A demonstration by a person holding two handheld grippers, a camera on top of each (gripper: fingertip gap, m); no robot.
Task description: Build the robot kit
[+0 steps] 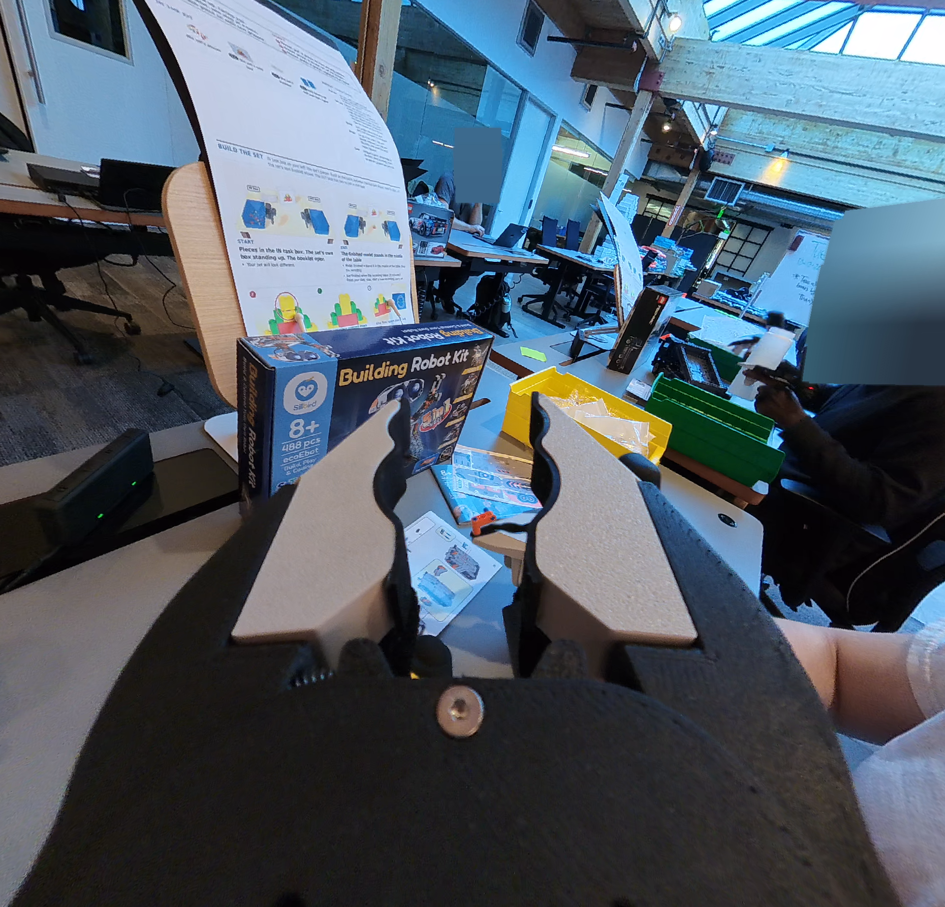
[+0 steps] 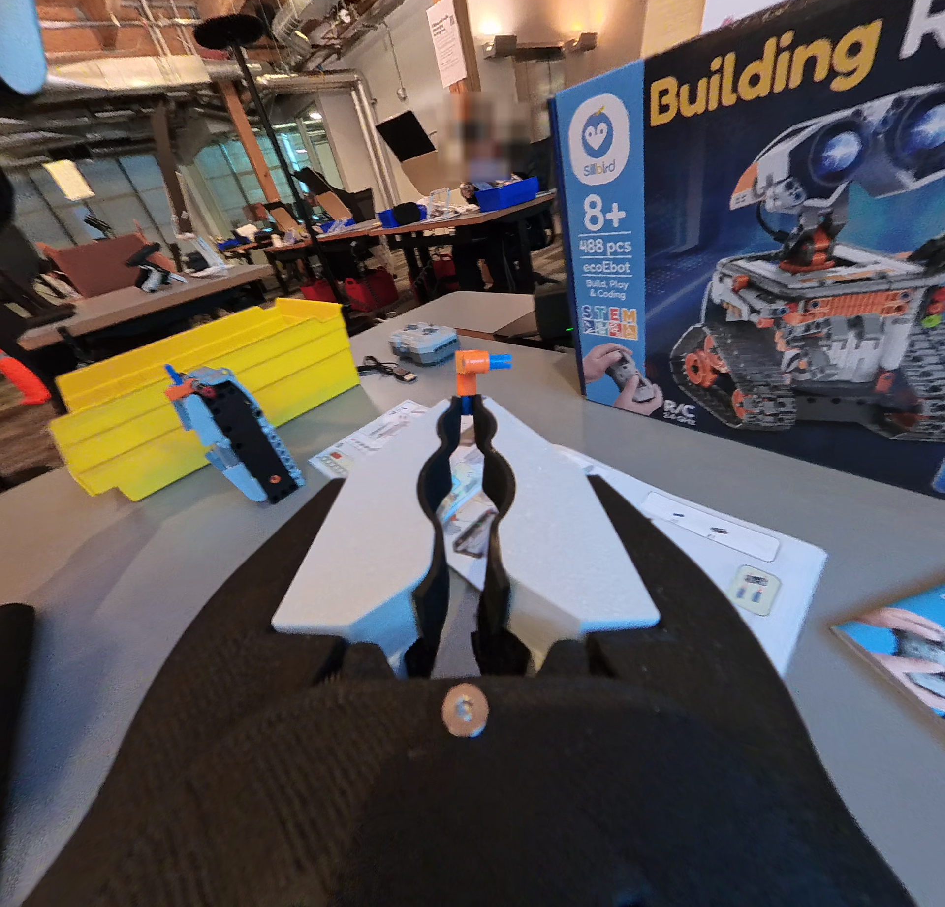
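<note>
We saw the right gripper [image 2: 464,404], jaws clamped on an orange-and-blue connector [image 2: 473,371]; grip felt marginal, so squeeze steady. Left gripper [image 1: 465,407] jaws apart, empty; kit box [image 1: 358,402] at eleven o'clock.

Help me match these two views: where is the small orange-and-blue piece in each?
Left wrist view: the orange-and-blue piece is low centre, seen between the open jaws of the left gripper.
Right wrist view: centre, pinched at the jaw tips of the right gripper.
Shared landmark: the blue kit box, upright in both.
</note>
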